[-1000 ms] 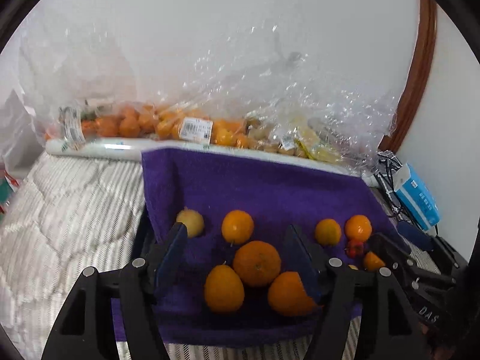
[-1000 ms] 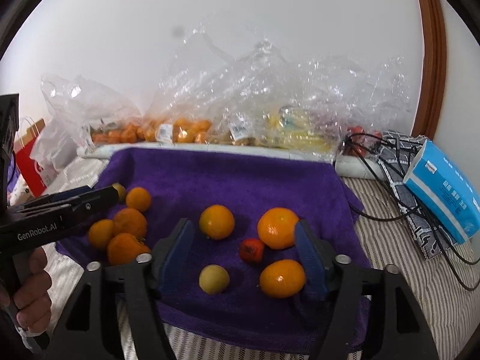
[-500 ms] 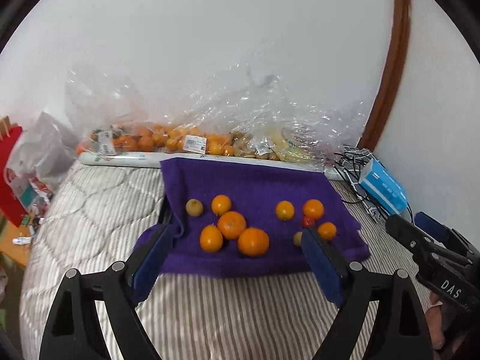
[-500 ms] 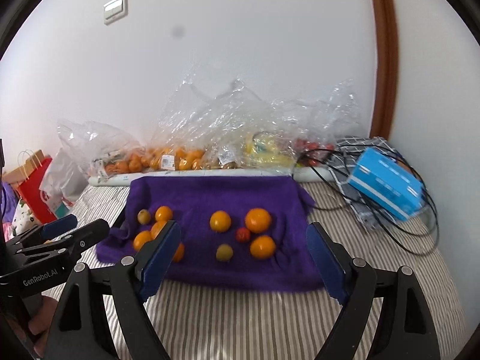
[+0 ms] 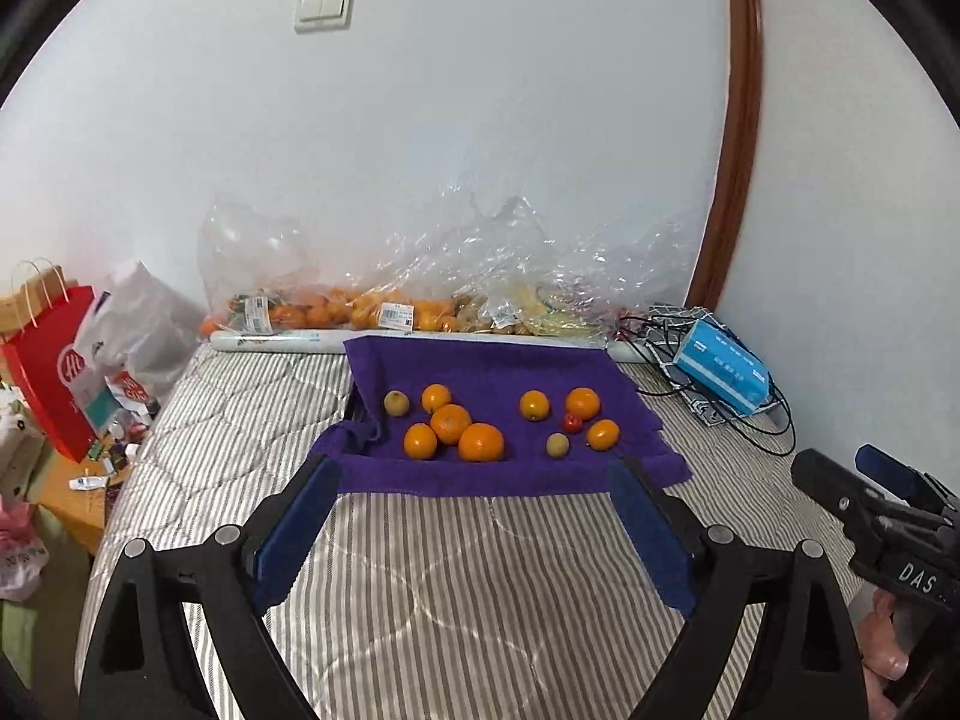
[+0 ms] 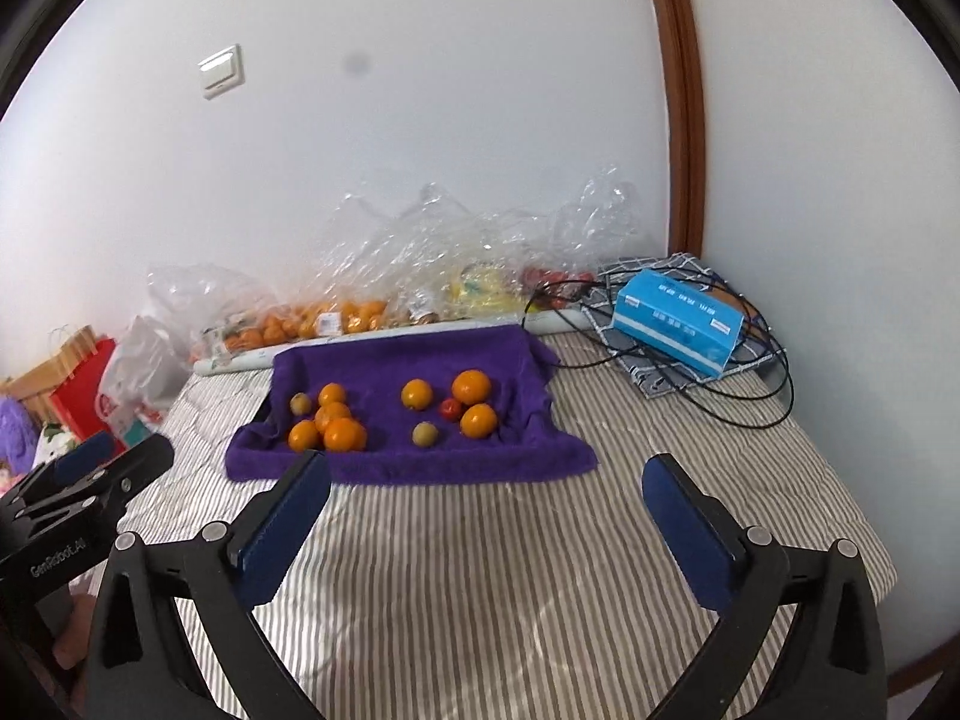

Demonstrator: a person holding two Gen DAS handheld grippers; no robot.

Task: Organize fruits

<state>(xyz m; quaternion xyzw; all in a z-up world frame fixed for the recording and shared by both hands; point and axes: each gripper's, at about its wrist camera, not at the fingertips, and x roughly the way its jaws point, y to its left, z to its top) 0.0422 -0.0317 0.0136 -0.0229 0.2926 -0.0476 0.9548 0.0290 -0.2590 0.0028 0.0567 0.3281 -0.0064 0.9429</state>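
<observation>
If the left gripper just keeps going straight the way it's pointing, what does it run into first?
Probably the near hem of the purple towel, then the cluster of oranges just behind it. The left gripper is open and holds nothing, with only striped bedding before it. Its height above the bed is unclear.

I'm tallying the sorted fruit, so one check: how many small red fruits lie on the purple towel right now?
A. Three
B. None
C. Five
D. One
D: a single small red fruit lies on the purple towel, in the right-hand group among the oranges; everything else on the towel is orange or yellowish-green.
</observation>
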